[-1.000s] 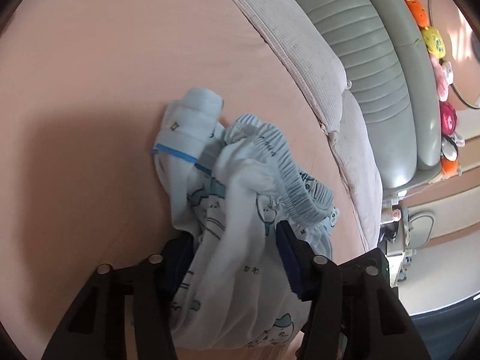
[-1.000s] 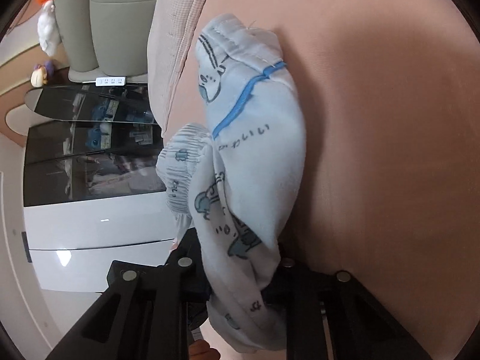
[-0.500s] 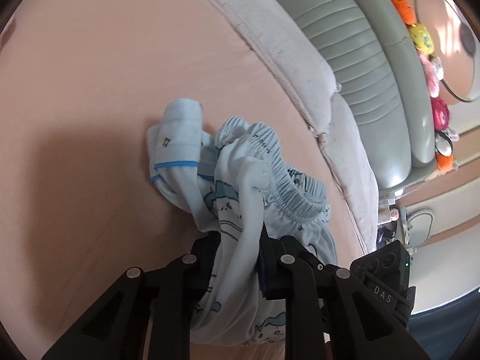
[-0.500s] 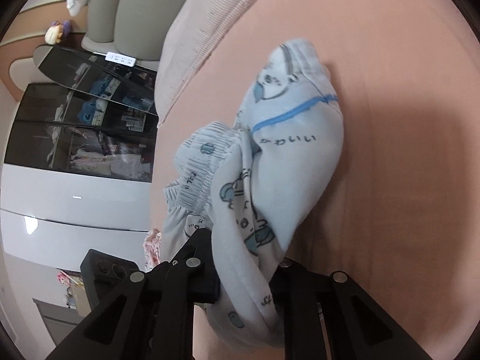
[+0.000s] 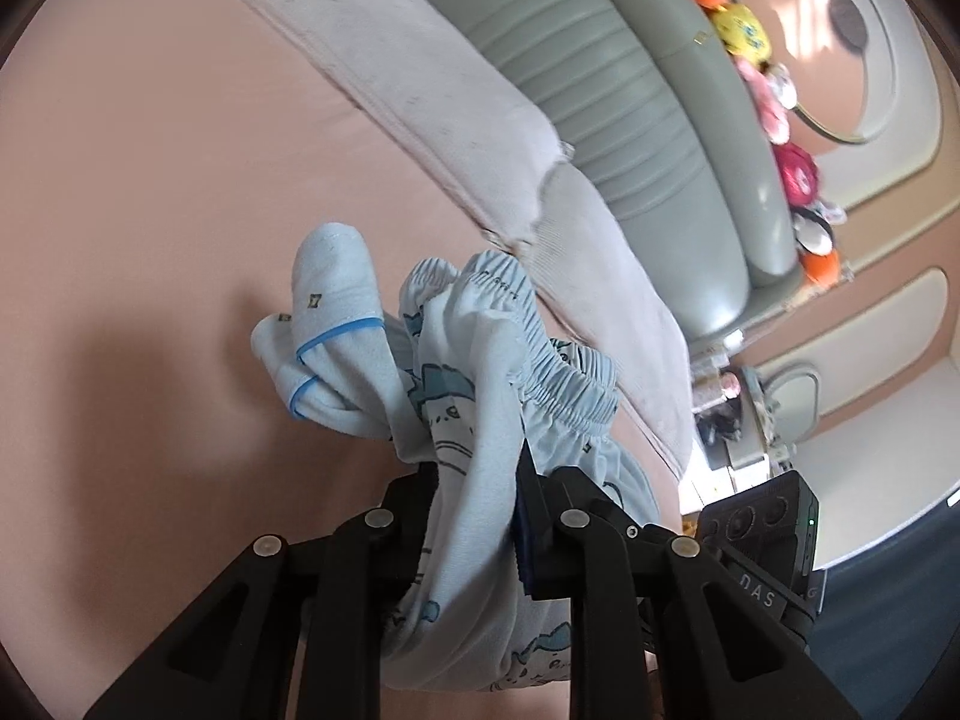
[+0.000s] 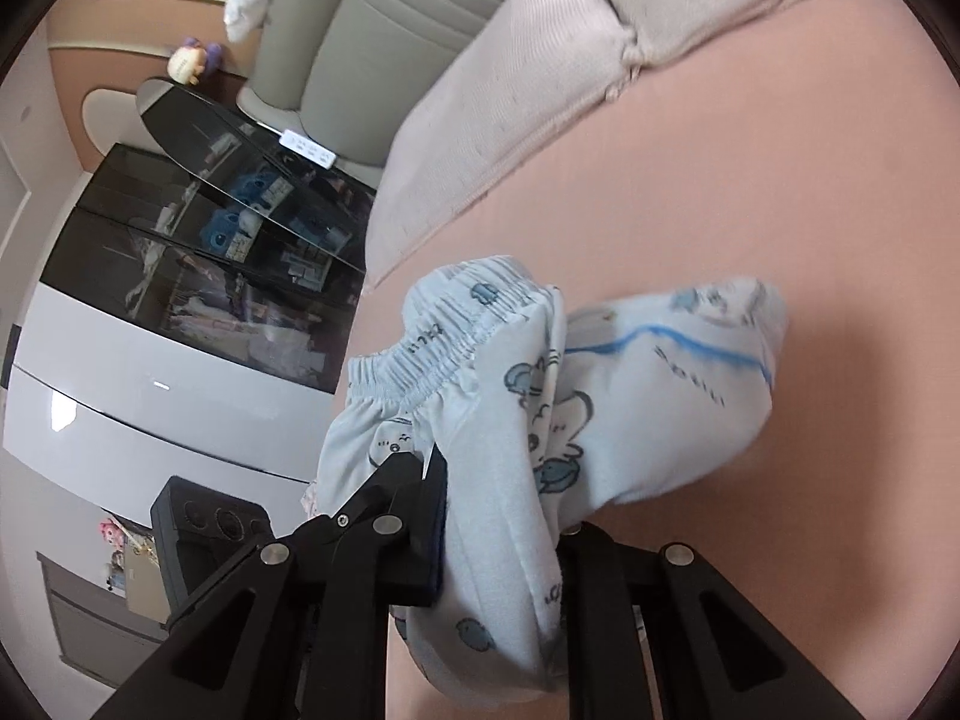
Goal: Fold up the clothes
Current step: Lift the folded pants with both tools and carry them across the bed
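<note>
— What's under me?

— I see one pink bed sheet (image 5: pixel 150 192), two pale pillows (image 5: pixel 432 96) along a grey padded headboard (image 5: pixel 630 120), and one dark glass cabinet (image 6: pixel 198 252) in the right view.

— And the garment?

— One pair of light blue printed baby pants (image 5: pixel 480 420), bunched and lifted above the sheet. My left tongs (image 5: pixel 474 510) are clenched on the cloth below the waistband; my right tongs (image 6: pixel 504 516) grip it too.

— Small things?

— Soft toys (image 5: pixel 744 30) line the headboard top; I count about six.
</note>
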A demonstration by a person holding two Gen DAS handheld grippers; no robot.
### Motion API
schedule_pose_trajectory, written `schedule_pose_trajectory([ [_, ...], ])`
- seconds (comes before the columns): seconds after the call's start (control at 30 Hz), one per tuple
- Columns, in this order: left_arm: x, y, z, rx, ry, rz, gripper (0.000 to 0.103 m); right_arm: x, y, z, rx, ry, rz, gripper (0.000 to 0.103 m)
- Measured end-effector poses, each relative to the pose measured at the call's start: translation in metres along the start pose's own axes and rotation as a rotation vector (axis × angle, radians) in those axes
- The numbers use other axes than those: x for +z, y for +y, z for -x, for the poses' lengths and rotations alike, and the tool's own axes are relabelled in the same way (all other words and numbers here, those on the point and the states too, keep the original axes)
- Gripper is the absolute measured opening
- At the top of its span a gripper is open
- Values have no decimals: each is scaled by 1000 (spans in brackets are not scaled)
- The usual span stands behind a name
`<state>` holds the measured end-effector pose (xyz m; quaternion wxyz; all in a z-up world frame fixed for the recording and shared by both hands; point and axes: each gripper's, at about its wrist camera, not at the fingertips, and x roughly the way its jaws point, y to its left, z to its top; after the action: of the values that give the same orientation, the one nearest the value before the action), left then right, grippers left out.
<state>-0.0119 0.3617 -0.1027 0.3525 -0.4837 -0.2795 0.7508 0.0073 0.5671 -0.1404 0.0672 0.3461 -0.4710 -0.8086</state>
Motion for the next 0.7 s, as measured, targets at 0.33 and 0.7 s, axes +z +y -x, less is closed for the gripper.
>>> schedule_pose_trajectory([
  [0.33,-42,-78,2,-123,55,-101,17,-20,14,111,-49,-133,46,14],
  [0.7,-93,-161,12,-262,150,-224,17,-67,34,244,-141,-295,68,14],
])
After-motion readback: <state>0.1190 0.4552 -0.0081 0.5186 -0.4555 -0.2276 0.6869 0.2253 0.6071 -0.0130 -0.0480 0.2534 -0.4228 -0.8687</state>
